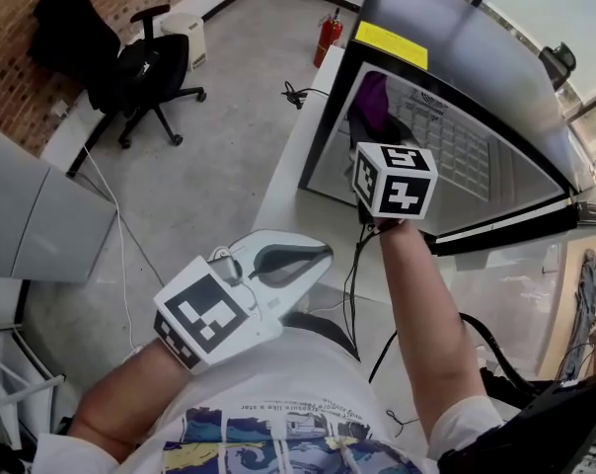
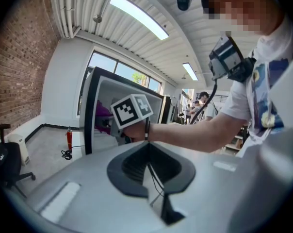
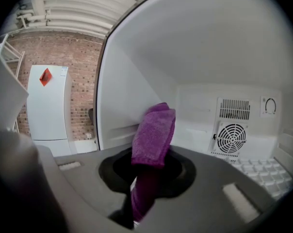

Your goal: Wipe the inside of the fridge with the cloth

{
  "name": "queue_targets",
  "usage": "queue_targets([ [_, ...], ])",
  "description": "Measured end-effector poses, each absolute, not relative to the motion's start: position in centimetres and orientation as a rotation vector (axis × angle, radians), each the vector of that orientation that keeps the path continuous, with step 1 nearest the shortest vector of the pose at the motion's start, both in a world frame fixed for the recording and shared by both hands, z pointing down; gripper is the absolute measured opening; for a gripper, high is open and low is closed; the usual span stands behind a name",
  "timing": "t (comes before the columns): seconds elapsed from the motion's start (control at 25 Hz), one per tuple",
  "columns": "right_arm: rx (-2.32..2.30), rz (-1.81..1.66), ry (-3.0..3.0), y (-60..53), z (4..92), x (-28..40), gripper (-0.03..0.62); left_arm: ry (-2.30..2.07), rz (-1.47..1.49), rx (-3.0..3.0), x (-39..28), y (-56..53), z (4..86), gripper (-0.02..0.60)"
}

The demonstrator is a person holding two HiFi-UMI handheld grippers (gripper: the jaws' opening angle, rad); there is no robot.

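The right hand-held gripper [image 3: 147, 181] clamps the purple cloth [image 3: 154, 132] inside the fridge [image 3: 209, 57]. The left hand-held gripper [image 2: 149, 166] is closed on nothing, outside it.

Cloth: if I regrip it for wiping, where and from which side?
Grip the cloth by its lower end, as the right gripper has it now, coming from the fridge's open front. It is folded into a long pad, so its free upper end stands past the jaws toward the inner walls.
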State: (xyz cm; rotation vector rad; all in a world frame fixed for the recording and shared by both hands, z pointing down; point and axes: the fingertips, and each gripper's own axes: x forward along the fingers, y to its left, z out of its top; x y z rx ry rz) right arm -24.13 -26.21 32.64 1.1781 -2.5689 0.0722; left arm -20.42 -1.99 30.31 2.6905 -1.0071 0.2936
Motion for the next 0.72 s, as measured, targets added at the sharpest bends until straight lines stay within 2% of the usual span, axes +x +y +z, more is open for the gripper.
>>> queue_targets([
  [0.36,1.311,0.083,-2.607,-23.1,30.3,-19.4,0.057,-0.947,0.294,2.716,-19.7,-1.0,30.1,0.005],
  [0.72,1.638,0.191,-2.432,-17.8,33.4,-7.1,0.057,-0.767,0.332,2.797,-16.1,0.3,31.2,0.005],
])
